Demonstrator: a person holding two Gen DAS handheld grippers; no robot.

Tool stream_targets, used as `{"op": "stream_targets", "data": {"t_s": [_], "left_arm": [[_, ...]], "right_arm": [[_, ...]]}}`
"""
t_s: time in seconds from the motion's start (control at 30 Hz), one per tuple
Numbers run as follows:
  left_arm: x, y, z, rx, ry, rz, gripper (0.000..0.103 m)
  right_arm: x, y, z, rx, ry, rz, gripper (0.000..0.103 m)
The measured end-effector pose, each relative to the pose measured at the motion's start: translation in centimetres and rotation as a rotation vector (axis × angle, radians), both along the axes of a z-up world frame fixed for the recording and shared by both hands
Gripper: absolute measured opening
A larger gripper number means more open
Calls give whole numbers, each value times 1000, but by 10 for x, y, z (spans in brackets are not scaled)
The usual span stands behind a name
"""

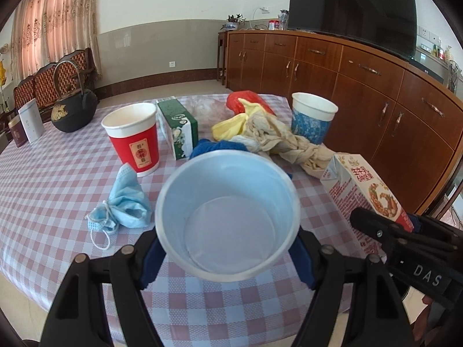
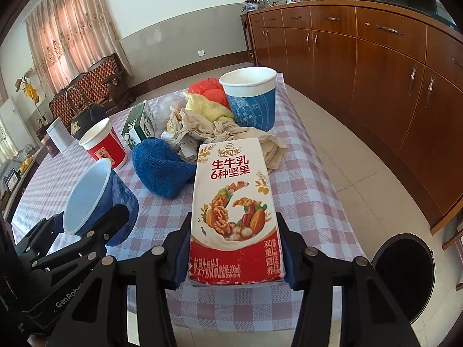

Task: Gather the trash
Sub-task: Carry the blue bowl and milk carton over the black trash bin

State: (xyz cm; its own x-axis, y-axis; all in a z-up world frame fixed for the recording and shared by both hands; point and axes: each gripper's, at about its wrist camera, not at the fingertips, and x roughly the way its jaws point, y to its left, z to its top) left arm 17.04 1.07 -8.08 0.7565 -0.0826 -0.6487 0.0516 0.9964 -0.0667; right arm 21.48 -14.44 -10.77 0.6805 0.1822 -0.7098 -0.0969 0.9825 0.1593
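Transport step in hand — left gripper (image 1: 228,248) clamped on paper cup (image 1: 227,217), right gripper (image 2: 235,257) clamped on milk carton (image 2: 234,211), both above table (image 2: 303,179). Next: carry toward bin (image 2: 405,274) at 4 o'clock — release there.

right tool (image 2: 233,256) clamps milk carton (image 2: 233,202) | left tool (image 2: 86,225) grips blue cup (image 2: 95,196)

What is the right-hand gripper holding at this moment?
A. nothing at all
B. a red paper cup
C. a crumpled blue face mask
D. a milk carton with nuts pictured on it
D. In the right wrist view the right gripper has its two fingers closed against the sides of the milk carton, while the left gripper holds a blue paper cup.
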Motion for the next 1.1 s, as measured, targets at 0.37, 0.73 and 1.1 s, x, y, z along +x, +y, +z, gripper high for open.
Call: {"op": "stream_targets", "data": {"t_s": [0.37,0.73,1.1], "left_arm": [[-5,-67,7,-12,-6,-143,75],[-14,-184,11,-45,19,-397,75],[-19,-280,-22,-30,125,-604,75]], "right_arm": [[-38,-69,18,41,-46,-146,53],[-84,-182,15,60,-38,-404,53],[-137,-298,-30,74,70,-635,53]]}}
